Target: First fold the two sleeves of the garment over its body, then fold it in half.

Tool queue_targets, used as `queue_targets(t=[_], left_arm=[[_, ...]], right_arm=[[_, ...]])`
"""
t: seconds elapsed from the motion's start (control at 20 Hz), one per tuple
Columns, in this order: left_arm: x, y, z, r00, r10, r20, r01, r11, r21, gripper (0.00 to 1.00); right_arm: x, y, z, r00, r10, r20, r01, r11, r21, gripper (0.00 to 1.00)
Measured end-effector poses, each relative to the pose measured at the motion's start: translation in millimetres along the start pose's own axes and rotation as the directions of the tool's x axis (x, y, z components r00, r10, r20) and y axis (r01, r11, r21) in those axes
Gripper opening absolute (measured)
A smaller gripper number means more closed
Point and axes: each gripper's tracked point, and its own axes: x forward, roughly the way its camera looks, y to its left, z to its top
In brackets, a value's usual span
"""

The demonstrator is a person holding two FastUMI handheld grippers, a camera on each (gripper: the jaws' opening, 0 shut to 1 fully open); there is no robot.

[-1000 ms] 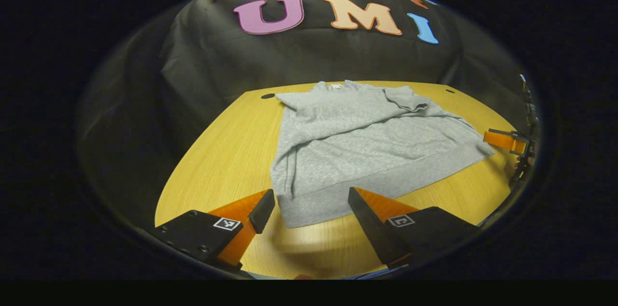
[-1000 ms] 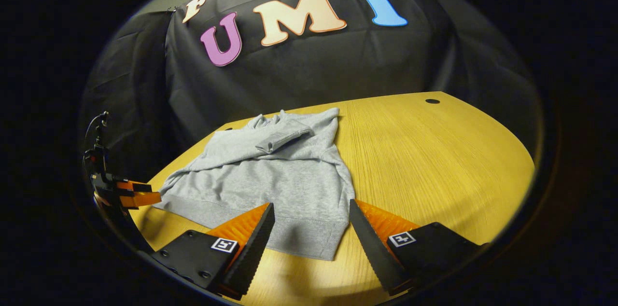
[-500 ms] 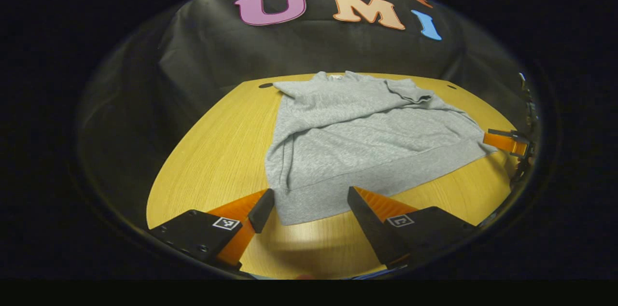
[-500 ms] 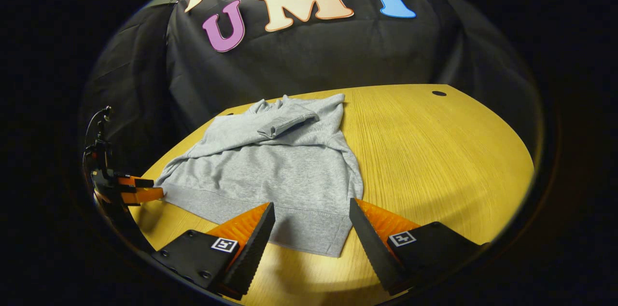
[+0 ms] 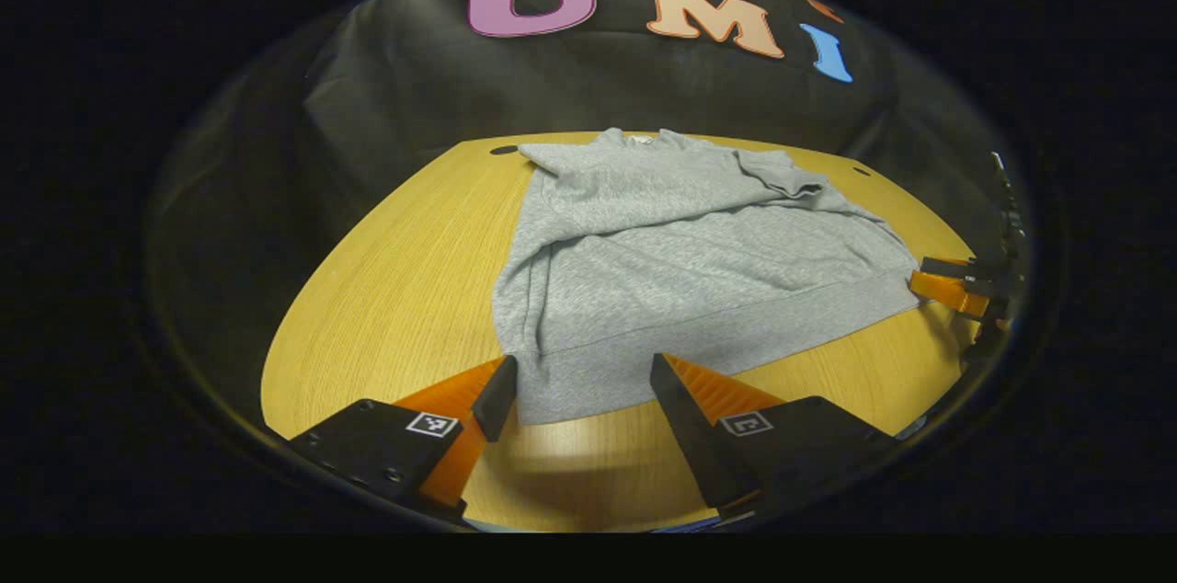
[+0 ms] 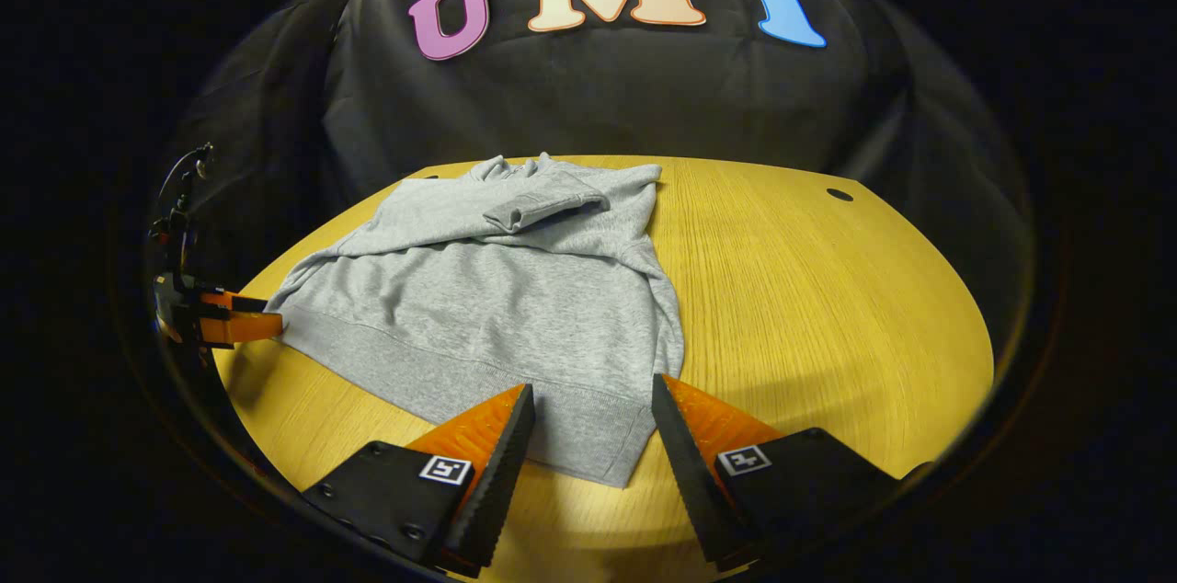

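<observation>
Looking along your left hand-held gripper (image 5: 577, 385), you see it released, fingers straddling the near-left hem corner of the garment (image 5: 680, 252), which lies flat on the counter (image 5: 386, 289) with sleeves folded over its body. Your right hand-held gripper (image 6: 588, 417) is likewise spread wide, over the near-right hem corner; the left one sits by the far hem corner

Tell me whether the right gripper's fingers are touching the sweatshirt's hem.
Cannot tell. In the right gripper view the right gripper is open, its fingers straddling the hem corner of the grey sweatshirt, but neither contact nor gap shows plainly.
</observation>
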Motion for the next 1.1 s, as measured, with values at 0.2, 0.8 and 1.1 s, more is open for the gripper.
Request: queue_targets(t=[0.2,0.8,1.1], left_arm=[[0.6,-11.9,0.7,0.999,-0.029,0.017,0.028,0.999,0.016,0.63],[0.9,-21.3,9.9,0.995,-0.077,0.059,0.075,0.997,0.037,0.01],[-10.4,-28.5,32.8,0.978,-0.152,0.144,0.164,0.983,-0.076,0.0]], right_arm=[[-1.2,4.2,-0.3,1.0,0.004,0.001,-0.004,1.0,0.011,0.46],[-13.6,20.6,4.7,0.999,0.049,-0.013,-0.048,0.997,0.059,0.02],[-21.6,27.0,28.2,0.996,0.084,0.037,-0.087,0.991,0.097,0.02]])
